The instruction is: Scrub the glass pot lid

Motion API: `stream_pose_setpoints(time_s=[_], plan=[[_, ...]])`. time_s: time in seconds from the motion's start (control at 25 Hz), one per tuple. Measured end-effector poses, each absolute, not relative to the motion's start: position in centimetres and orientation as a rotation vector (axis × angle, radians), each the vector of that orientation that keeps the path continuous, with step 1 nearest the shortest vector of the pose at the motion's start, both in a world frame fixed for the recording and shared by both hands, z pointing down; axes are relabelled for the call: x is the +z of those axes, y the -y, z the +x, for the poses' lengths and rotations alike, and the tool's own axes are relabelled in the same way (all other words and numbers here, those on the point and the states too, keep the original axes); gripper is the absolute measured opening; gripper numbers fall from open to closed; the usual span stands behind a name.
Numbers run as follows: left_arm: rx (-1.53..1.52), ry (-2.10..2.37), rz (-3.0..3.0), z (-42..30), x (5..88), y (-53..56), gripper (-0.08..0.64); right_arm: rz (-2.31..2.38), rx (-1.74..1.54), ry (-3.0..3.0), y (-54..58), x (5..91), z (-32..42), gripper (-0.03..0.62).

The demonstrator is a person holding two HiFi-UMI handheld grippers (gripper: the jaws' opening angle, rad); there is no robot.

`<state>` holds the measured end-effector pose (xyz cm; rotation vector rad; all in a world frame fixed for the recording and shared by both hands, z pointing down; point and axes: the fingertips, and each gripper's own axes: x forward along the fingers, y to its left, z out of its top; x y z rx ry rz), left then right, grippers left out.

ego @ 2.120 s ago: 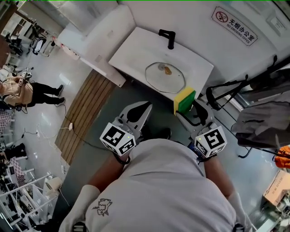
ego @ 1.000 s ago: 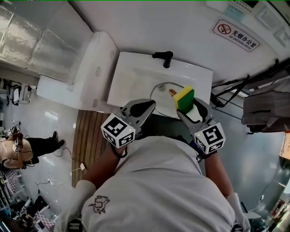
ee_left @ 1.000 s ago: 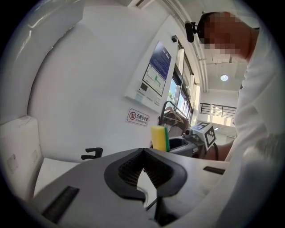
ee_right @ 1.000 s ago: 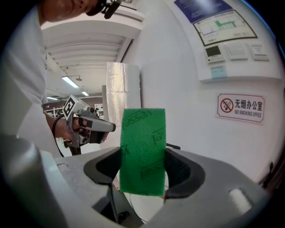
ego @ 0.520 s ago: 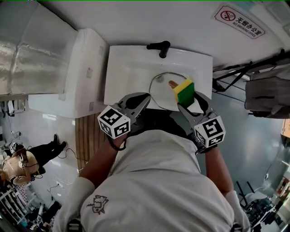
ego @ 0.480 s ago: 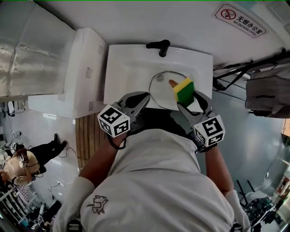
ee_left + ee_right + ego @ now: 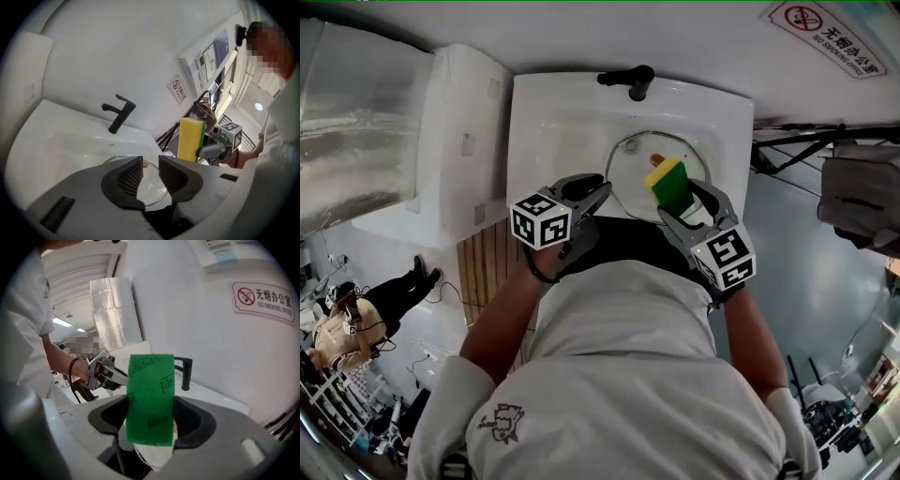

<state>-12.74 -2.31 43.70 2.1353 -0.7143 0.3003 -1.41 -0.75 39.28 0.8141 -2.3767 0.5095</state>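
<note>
**Desk:** What is the head view giving us?

**Field:** A person in a white shirt is leaning over a white sink (image 7: 546, 122), holding a gripper in each hand. The glass pot lid (image 7: 623, 178) is lying flat in the basin below the black faucet (image 7: 628, 81), with a small brown knob at its centre. The right gripper (image 7: 684, 202) is hovering over the lid's near side. The left gripper (image 7: 595, 190) is pointing at the lid's left rim, though this view is not showing whether they are touching.

**Desk:** And the fingers?

**Field:** The gripper views are telling more there. The right gripper view is showing its fingers (image 7: 194, 420) clamping a sponge (image 7: 151, 397) upright between them, with the green scouring face toward the camera. From above, mostly the yellow foam and a green edge are showing. The left gripper view is showing the left fingers (image 7: 129, 176) parting, with a narrow gap between the ribbed pads and nothing gripped. The lid is showing through that gap, beyond the tips.

**Desk:** Is any view catching something alone?

**Field:** The left gripper view is catching the sponge side-on, with a thick yellow layer and a thin green one, and the right gripper behind it. Only the head view is taking in a wooden floor mat (image 7: 487, 272) left of the sink and a bystander (image 7: 356, 323) far off. A no-smoking sign (image 7: 264, 298) is hanging on the wall, clearest in the right gripper view.
</note>
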Motion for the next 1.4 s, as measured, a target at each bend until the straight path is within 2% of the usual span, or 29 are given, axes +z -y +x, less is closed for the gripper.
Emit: stream_pose_setpoints(time_s=[0.24, 0.36, 0.8, 1.4], plan=[[0.412, 0.621, 1.963, -12.6, 50.9, 2.7, 0.192, 0.718, 0.563, 2.326, 1.3, 43.1, -1.7, 0.299], [0.449, 0.590, 1.892, -12.7, 54.0, 3.1, 0.216, 0.667, 0.575, 2.299, 1.5, 45.2, -1.9, 0.299], [0.592, 0.432, 1.683, -12.2, 63.3, 3.5, 0.235, 0.488, 0.631, 2.208, 0.7, 51.5, -2.7, 0.299], [0.536, 0.289, 1.532, -10.7, 67.8, 5.0, 0.243, 0.271, 0.585, 2.095, -0.9, 56.9, -3.9, 0.299]])
